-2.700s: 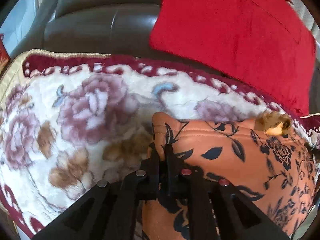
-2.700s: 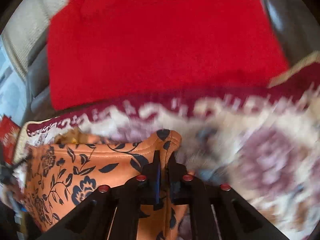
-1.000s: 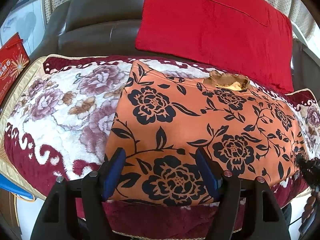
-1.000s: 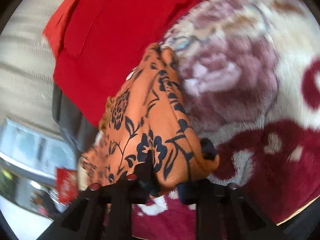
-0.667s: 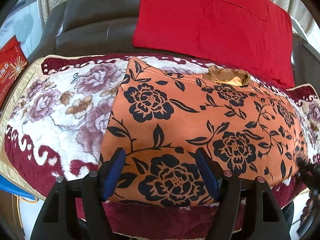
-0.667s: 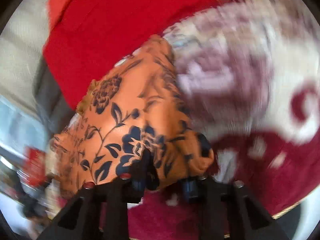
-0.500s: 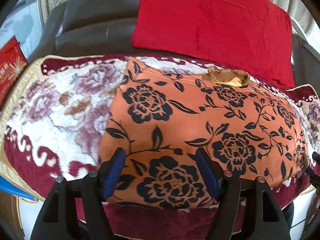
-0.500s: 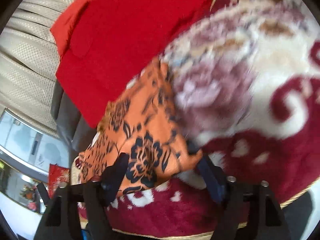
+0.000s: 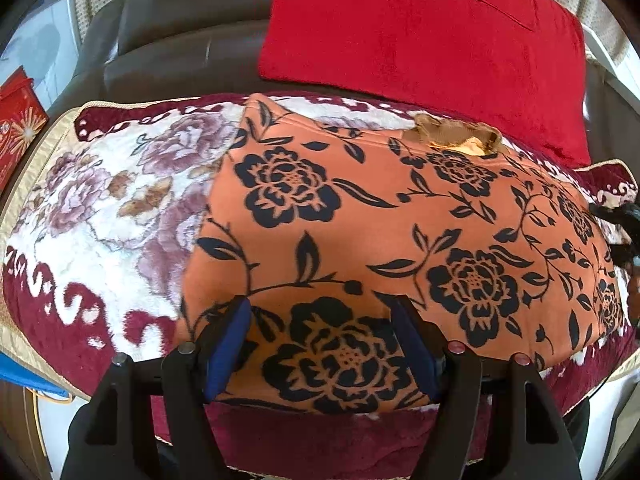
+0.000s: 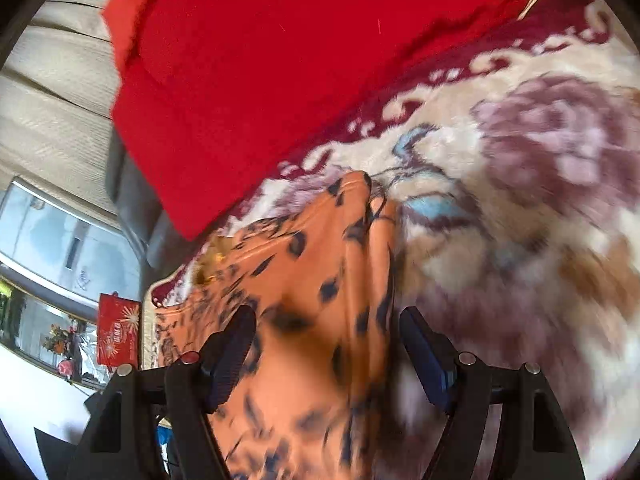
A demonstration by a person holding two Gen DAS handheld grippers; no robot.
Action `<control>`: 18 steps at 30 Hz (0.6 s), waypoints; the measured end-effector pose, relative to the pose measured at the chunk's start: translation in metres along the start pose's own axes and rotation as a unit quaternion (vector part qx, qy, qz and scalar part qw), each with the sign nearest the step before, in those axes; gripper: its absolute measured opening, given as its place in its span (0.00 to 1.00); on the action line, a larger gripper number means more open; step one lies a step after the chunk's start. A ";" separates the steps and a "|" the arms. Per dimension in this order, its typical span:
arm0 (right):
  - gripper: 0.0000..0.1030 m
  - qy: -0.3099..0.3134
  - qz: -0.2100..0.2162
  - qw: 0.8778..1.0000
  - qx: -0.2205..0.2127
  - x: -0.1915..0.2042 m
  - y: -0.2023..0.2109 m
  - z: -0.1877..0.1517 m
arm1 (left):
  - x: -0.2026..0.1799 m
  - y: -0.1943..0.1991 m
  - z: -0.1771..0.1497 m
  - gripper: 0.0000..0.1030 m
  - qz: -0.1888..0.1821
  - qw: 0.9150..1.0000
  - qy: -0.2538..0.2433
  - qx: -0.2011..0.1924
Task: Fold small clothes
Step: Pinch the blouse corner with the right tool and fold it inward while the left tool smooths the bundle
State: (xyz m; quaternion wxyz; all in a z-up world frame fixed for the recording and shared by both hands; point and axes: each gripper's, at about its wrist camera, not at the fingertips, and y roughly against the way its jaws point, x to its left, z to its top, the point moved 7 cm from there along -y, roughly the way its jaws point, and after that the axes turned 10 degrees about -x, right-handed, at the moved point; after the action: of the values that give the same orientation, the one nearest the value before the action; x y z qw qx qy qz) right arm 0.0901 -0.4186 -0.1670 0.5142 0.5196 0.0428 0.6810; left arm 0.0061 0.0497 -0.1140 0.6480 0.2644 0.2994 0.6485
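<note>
An orange garment with black flowers lies spread flat on a plush floral blanket; a gold-brown collar lining shows at its far edge. My left gripper is open and empty, hovering over the garment's near edge. In the right wrist view, the same garment is blurred; its right edge runs between my fingers. My right gripper is open and holds nothing. The right gripper also shows as a dark shape at the garment's right end in the left wrist view.
A red cushion leans on the dark leather sofa back behind the blanket. A red box stands at the far left. The blanket's dark red border hangs over the sofa's front edge.
My right gripper has opened and let go of the garment's right end, then swung toward the garment's far corner. My left gripper stayed open, nearly still over the near edge.
</note>
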 end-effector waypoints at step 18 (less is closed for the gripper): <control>0.70 0.090 -0.101 0.978 -0.156 0.055 0.074 -0.025 | 0.024 0.002 -0.001 0.73 0.027 1.000 0.014 -0.006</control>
State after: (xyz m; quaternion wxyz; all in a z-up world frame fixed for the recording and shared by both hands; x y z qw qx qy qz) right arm 0.0262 -0.4002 -0.0976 0.6494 0.3627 0.0338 0.6675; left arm 0.0034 0.0740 -0.1147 0.6272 0.2591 0.2974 0.6716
